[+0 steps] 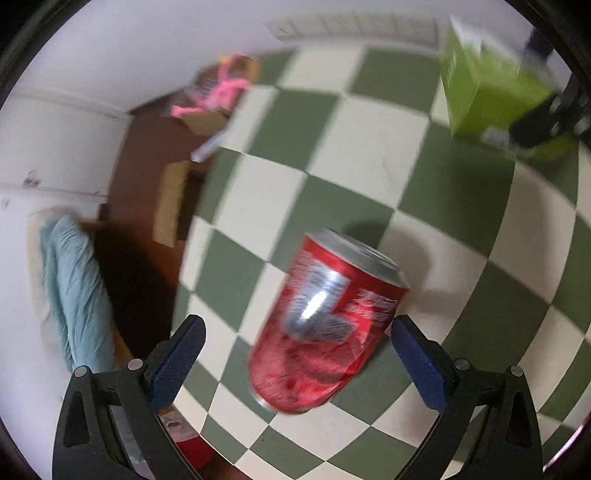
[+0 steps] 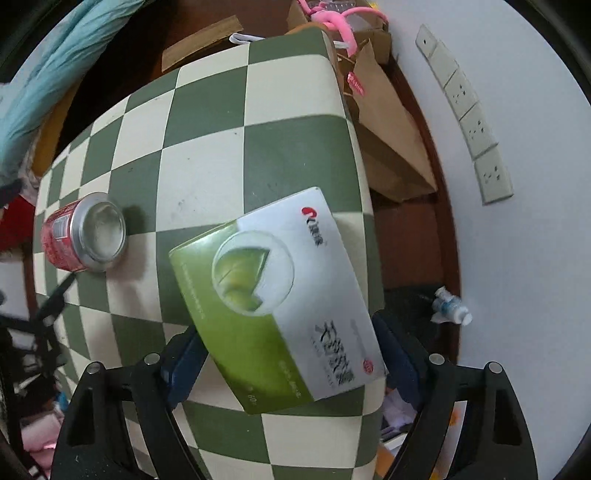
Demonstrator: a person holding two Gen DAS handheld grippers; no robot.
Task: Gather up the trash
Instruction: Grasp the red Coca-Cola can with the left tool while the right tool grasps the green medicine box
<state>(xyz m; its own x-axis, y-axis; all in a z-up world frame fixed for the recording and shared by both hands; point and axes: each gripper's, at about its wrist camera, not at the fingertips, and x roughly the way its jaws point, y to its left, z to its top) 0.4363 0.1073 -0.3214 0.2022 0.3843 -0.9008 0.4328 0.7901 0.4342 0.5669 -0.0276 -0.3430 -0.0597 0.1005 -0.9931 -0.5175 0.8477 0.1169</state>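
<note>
We see a table (image 2: 207,173) covered in a green-and-cream checked pattern, with two pieces of trash on it: a red soda can (image 1: 325,325) and a green-and-white carton (image 2: 280,295)

Left wrist view: the left gripper (image 1: 297,334) points steeply down at the can. Its blue-padded jaws stand wide. The can lies on its side between them, silver end facing away. The pad on the picture's right sits just beside the can's wall; motion blur stops us telling whether it touches. The pad on the left is clearly apart from the can. We record no grip here. At the upper right of this view the carton (image 1: 491,92) appears blurred, with the dark frame of the other gripper over it.

Right wrist view: the right gripper (image 2: 291,350) points straight down over the carton, which lies flat near the table's right edge, its printed face up. The jaws straddle the carton's near end, one finger at each long side. We cannot tell whether the pads press on it, since the carton hides both contact points. The can (image 2: 83,236) lies well apart, toward the table's left edge.

Beyond the table we note brown cardboard boxes (image 2: 391,147), a pink object (image 2: 340,22), a light blue cloth (image 2: 48,74) and a row of wall sockets (image 2: 469,122)
</note>
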